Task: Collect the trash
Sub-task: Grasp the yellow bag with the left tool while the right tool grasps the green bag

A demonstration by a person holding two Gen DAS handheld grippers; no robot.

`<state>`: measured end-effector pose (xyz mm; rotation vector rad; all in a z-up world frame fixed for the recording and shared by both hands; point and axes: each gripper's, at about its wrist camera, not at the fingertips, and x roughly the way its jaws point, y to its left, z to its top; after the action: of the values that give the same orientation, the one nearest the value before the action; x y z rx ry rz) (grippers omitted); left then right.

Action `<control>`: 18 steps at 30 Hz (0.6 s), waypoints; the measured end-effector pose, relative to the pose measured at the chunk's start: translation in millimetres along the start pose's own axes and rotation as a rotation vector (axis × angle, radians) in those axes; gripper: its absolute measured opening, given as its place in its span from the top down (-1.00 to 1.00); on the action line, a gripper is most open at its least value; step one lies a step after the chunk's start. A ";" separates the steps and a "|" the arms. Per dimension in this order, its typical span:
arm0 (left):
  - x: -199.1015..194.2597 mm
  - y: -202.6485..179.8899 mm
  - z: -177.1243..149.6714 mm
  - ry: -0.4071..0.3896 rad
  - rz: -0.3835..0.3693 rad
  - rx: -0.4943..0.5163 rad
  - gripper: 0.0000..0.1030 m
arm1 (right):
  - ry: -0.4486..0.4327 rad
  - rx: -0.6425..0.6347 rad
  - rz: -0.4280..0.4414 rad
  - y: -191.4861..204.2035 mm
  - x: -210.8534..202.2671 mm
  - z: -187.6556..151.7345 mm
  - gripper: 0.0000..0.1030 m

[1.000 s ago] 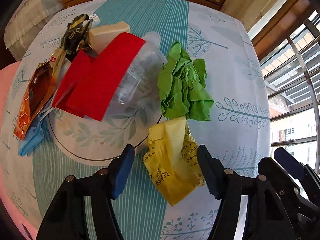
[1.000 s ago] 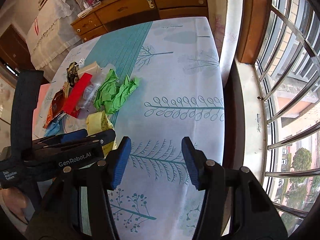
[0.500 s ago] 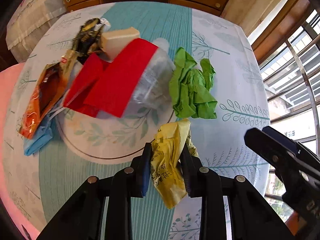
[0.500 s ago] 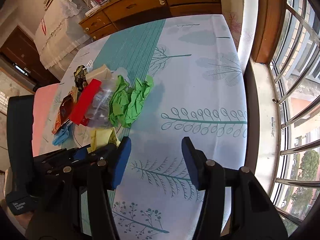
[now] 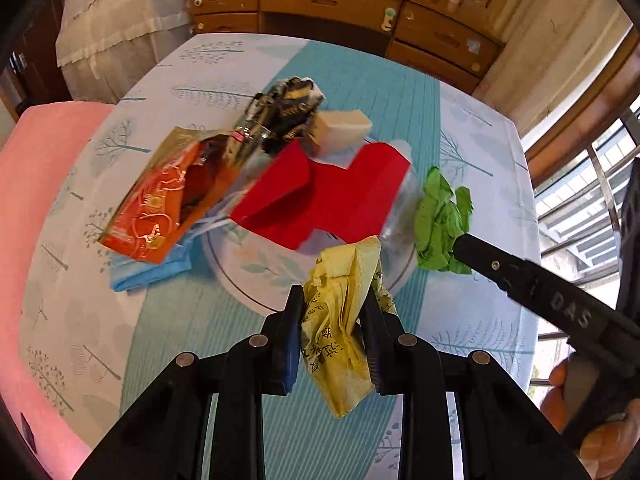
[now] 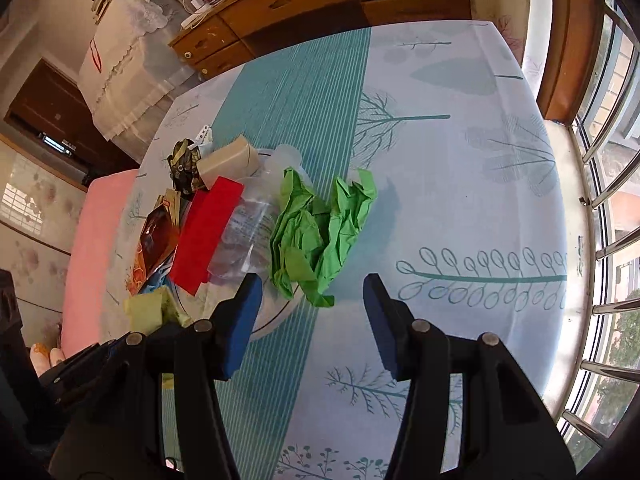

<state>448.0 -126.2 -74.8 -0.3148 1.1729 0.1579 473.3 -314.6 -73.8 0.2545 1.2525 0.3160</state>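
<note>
My left gripper [image 5: 333,334] is shut on a crumpled yellow wrapper [image 5: 340,320] and holds it above the table. Behind it lie red paper [image 5: 320,196], an orange snack packet [image 5: 160,208], a black-and-gold wrapper [image 5: 286,112], a beige block [image 5: 342,130], blue plastic [image 5: 148,276] and crumpled green paper [image 5: 440,220]. My right gripper [image 6: 312,320] is open and empty, just short of the green paper [image 6: 316,232]. The yellow wrapper shows at the left of the right wrist view [image 6: 154,310]. A clear plastic bottle [image 6: 256,220] lies under the red paper [image 6: 208,232].
The trash sits on and around a white plate [image 5: 256,276] on a tree-print tablecloth [image 6: 460,200]. A pink surface [image 5: 24,184] lies to the left. A wooden dresser [image 5: 340,4] stands behind the table. Window bars [image 6: 612,240] are on the right.
My left gripper closed on the yellow wrapper and lifted it off the table. My right gripper moved forward and left toward the green paper, staying open.
</note>
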 end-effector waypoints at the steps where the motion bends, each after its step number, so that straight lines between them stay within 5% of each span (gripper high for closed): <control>1: -4.0 7.5 0.1 -0.002 0.002 -0.005 0.48 | 0.006 0.016 -0.002 -0.9 5.3 3.6 0.03; 9: -14.8 43.5 -3.6 0.009 0.015 -0.054 0.48 | 0.064 0.075 0.004 -5.6 41.6 14.7 0.04; 11: -15.6 48.2 -5.3 0.010 0.016 -0.056 0.48 | 0.048 0.050 -0.012 -0.8 42.0 11.9 0.22; 18: -26.9 60.9 -14.8 0.010 0.013 -0.046 0.48 | 0.025 -0.025 -0.039 16.9 26.9 -15.1 0.32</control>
<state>407.3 -72.3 -65.0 -0.3492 1.1822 0.1952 464.8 -288.7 -96.0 0.2048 1.2760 0.3025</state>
